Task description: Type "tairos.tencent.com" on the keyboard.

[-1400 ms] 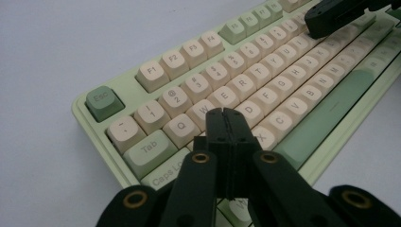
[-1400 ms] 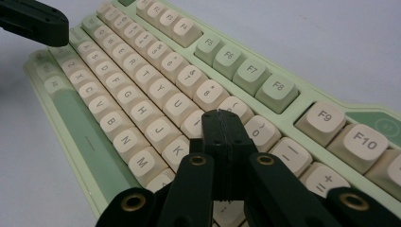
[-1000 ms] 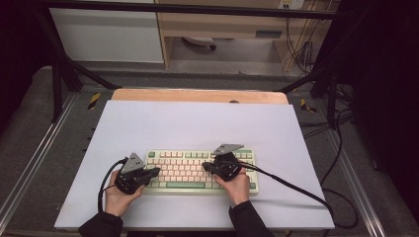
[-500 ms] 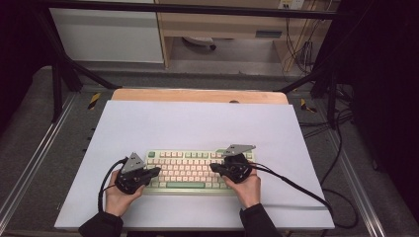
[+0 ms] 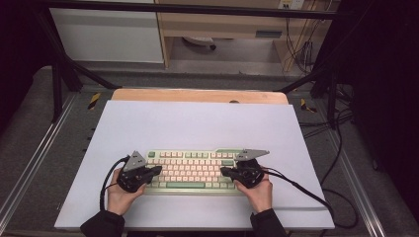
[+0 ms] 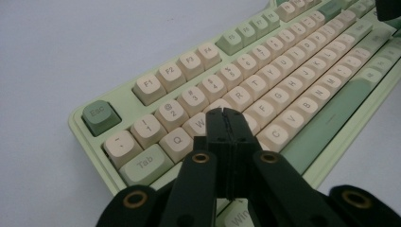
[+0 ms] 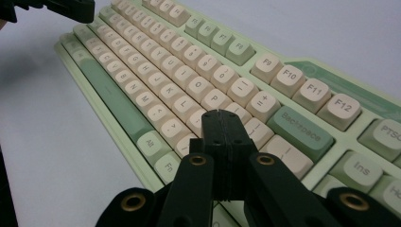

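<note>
One broad white table sheet (image 5: 197,123) spread across the frame, with a wooden strip (image 5: 197,95) along its far edge. Lying flat on the near half of that sheet, long side toward the person: pale green keyboard (image 5: 190,170) with cream keycaps and darker green accent keys. Resting at the keyboard's left end in the high view, left gripper (image 5: 157,170), jaws pressed fully together with nothing between them, tip aimed inward over the keys. From the left gripper view, closed tip (image 6: 223,113) sitting low over the W and E keys, just past Q; contact with a key impossible to judge. At the right end, right gripper (image 5: 225,172), likewise clamped shut and empty, pointing inward. From the right gripper view, joined tip (image 7: 220,115) poised over the keys below P, near the bracket keys, with Backspace (image 7: 300,131) off to one side. Trailing off each gripper, black cable (image 5: 306,190) across the sheet.
</note>
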The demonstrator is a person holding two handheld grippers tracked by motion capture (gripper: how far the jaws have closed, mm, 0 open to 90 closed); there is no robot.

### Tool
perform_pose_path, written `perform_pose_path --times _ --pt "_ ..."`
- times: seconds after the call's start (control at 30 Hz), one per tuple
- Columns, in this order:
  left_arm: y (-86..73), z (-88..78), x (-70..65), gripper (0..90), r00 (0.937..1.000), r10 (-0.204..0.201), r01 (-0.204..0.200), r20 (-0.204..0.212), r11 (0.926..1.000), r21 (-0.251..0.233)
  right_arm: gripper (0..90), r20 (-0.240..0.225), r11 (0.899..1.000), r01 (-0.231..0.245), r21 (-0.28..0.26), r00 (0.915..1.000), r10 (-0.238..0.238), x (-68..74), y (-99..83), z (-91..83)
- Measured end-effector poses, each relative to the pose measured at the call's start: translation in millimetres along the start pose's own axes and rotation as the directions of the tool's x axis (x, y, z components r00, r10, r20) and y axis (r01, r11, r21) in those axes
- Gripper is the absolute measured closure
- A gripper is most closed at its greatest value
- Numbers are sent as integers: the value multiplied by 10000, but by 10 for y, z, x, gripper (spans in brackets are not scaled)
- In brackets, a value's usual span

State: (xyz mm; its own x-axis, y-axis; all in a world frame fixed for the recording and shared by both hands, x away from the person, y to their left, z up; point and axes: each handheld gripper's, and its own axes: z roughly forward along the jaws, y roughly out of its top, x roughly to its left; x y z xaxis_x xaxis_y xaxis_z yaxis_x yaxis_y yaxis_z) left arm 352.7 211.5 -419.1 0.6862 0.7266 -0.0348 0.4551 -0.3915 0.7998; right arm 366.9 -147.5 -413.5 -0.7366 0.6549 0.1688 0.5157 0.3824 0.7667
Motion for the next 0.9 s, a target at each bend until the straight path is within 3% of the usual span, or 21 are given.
perform_pose_path --times 0.9 --pt "25 213 -51 897 9997 246 -246 1 9987 436 900 -90 10000 -48 -62 9999 47 -30 -84 -48"
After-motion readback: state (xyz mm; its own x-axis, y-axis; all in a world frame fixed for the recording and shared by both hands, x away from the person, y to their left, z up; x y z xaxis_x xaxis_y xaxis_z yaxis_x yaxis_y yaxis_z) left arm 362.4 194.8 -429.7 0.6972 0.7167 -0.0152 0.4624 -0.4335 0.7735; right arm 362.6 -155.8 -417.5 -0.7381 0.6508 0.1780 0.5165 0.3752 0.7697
